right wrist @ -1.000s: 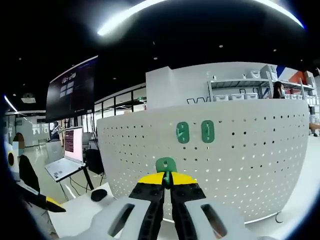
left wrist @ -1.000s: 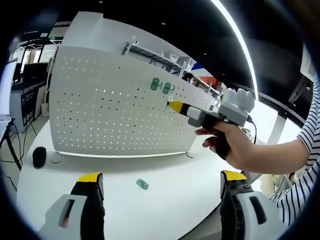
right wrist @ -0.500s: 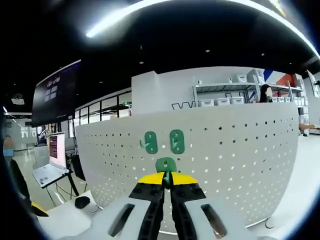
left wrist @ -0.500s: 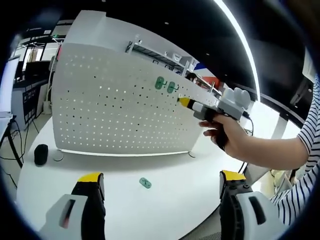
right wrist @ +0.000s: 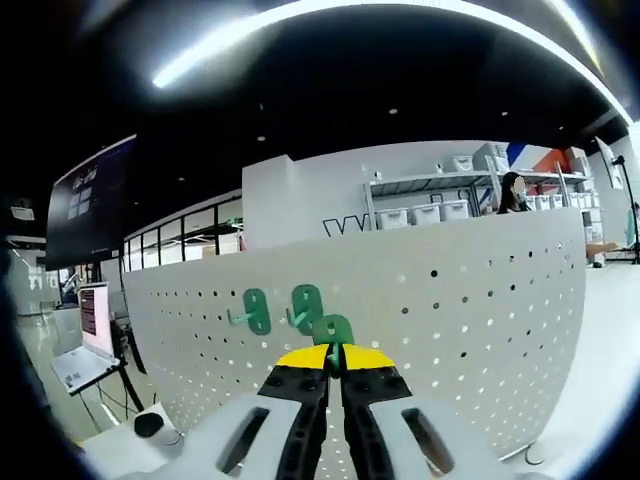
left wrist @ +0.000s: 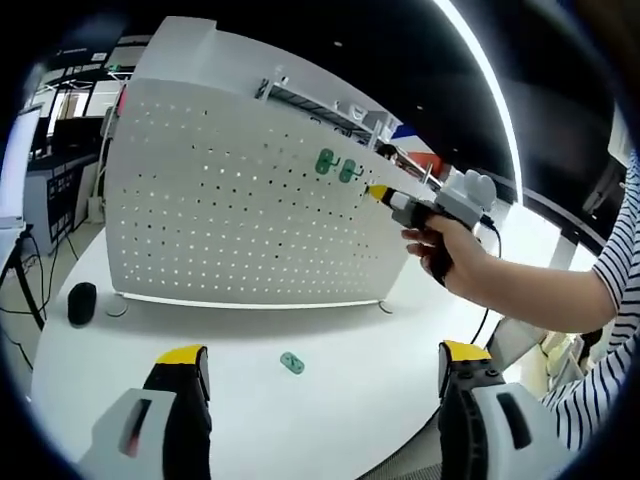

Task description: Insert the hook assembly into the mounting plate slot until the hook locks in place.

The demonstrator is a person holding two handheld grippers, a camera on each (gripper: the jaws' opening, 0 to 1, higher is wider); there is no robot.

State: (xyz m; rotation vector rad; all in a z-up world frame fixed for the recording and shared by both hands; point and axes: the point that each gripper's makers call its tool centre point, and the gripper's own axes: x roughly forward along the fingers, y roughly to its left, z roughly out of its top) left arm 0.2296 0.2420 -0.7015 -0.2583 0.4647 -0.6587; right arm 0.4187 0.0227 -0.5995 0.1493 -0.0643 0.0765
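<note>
Matt white perforated metal pegboard [left wrist: 240, 215], smooth white tabletop [left wrist: 330, 400] with a soft sheen, small green plastic hook [left wrist: 291, 363].

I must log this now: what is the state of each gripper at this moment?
Left gripper: open, holding nothing.
Right gripper: shut on the green hook, close to the pegboard.

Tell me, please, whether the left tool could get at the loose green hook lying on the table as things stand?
Probably yes. The left tool is open and holds nothing, and the green hook lies on the white table just ahead of it, with nothing between them.
</note>
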